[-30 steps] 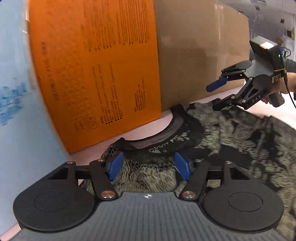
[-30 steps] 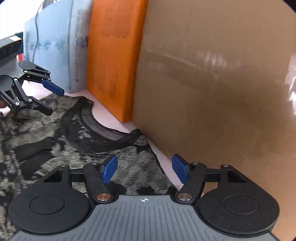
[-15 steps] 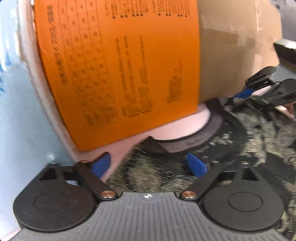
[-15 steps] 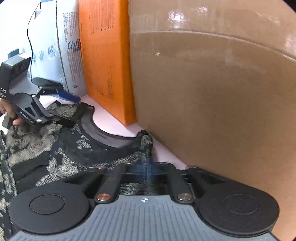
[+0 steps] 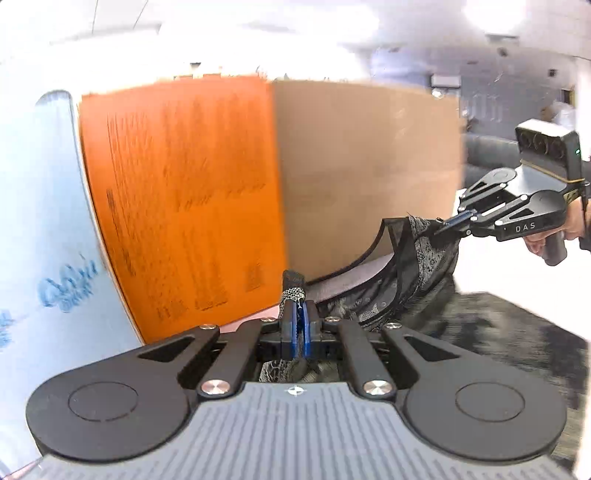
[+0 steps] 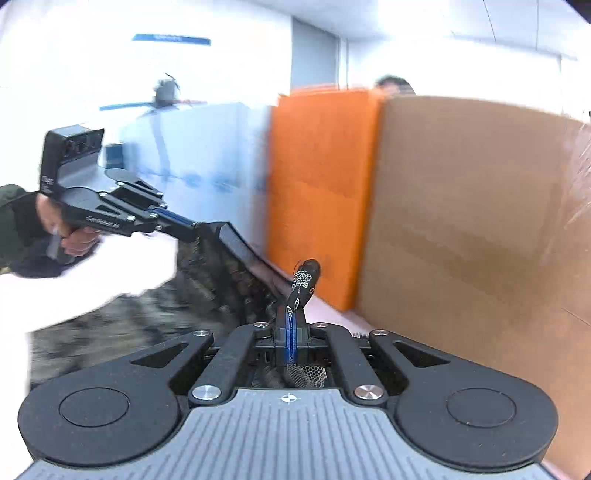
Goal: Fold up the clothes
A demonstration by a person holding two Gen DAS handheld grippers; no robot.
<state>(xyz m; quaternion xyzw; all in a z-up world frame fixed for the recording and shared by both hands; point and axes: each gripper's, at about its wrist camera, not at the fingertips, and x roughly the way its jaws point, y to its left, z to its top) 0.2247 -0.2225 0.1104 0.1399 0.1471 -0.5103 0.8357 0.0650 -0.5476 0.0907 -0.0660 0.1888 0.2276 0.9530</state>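
Grippers both clamped on shirt (image 5: 417, 284): my left gripper (image 5: 297, 325) pinches one shoulder by collar, my right gripper (image 6: 291, 332) other. Spread grip keeps neckline taut, top edge lifted, body trailing on table (image 5: 524, 269). Orange box (image 5: 184, 206), cardboard box (image 5: 369, 170) just behind.

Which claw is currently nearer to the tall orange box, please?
Left. The left claw, shut on the dark patterned shirt, sits just before the tall orange box; the right claw holds the shirt before the brown cardboard box.

Bright white walls and ceiling (image 5: 258, 29), perhaps a grey door (image 6: 314, 55), behind upright orange (image 5: 177, 206), brown (image 5: 369, 177) and pale-blue boxes (image 5: 40, 221).
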